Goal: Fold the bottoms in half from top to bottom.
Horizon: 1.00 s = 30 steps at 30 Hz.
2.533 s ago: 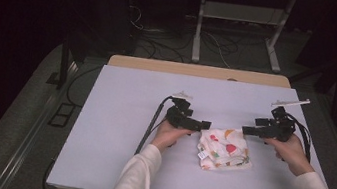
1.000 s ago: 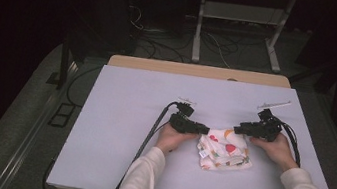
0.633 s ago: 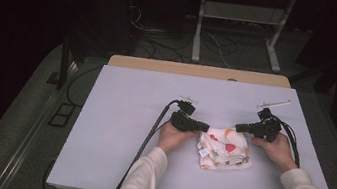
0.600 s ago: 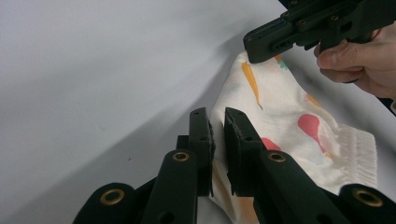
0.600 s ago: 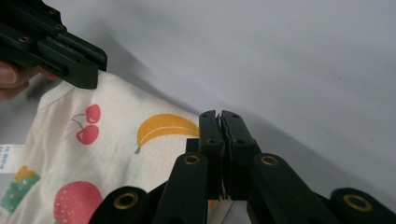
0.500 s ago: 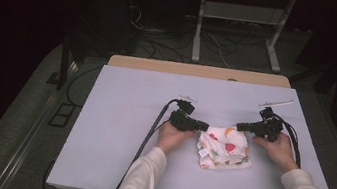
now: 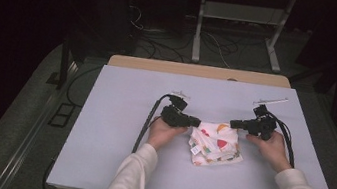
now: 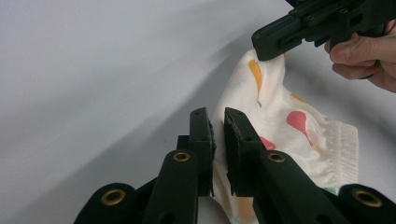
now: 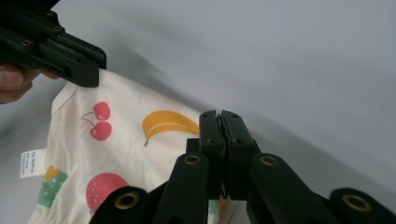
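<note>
A small white garment [image 7: 214,144] printed with fruit lies crumpled on the pale grey table [image 7: 117,117], right of centre. My left gripper [image 7: 196,122] is at the garment's upper left corner. In the left gripper view its jaws [image 8: 217,116] have just been closing and pinch a fold of the garment [image 8: 289,116]. My right gripper [image 7: 233,123] holds the upper right corner. In the right gripper view it [image 9: 219,116] is shut on the edge of the garment [image 9: 130,135] beside a banana print. The corners are raised slightly off the table.
A wooden board [image 7: 200,71] lines the table's far edge. Behind it stand a metal frame [image 7: 239,14] and floor cables. A black cable [image 7: 147,121] trails from the left gripper across the table; the right one's cable [image 7: 291,140] loops near the right edge.
Both grippers came down and inward onto the garment's upper corners and closed on them. The left hand has since risen a little, lifting its corner.
</note>
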### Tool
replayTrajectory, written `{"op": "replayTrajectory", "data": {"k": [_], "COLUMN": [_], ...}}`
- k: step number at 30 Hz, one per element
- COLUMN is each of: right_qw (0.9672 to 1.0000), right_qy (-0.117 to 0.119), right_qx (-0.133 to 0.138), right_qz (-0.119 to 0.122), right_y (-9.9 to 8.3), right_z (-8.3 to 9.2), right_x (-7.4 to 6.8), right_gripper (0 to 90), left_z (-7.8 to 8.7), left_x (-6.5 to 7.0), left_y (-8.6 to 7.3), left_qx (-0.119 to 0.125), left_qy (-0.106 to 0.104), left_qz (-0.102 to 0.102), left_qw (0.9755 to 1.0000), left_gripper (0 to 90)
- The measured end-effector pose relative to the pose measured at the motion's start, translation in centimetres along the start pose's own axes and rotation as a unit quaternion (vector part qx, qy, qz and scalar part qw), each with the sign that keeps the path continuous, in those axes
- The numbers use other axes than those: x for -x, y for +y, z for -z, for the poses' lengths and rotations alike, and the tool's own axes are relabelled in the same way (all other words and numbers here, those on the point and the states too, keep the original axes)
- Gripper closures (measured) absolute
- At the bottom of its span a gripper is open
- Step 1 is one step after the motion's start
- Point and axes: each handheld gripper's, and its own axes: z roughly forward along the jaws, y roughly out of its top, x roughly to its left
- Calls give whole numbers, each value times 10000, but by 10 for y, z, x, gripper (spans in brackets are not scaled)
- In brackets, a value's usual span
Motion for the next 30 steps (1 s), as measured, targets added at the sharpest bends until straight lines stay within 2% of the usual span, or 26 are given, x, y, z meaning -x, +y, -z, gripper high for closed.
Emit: {"op": "replayTrajectory", "data": {"k": [4,7,12,17,21,27,30], "right_qw": [10000,10000,10000,9998,9997,9993,9990], "right_qy": [6,-37,-92,-39,-101,-235,-305], "right_qx": [-4,-22,-12,37,61,107,189], "right_qz": [-14,19,2,-166,-210,-258,-279], "right_y": [4,8,16,19,22,27,29], "right_z": [-5,-10,-19,-28,-34,-40,-43], "right_x": [-7,-11,-18,-22,-25,-26,-24], "right_gripper": [865,865,865,865,865,865,865], "left_z": [8,12,19,26,27,24,21], "left_x": [-5,-8,-19,-33,-39,-52,-60], "left_y": [0,1,2,0,2,11,13], "left_qx": [-10,-49,-125,-76,-209,-268,-158], "left_qy": [62,132,164,138,154,172,185], "left_qz": [2,-85,-127,-121,-246,-342,-292], "left_qw": [10000,9999,9997,9998,9994,9989,9993], "left_gripper": [815,815,816,815,816,816,816]}}
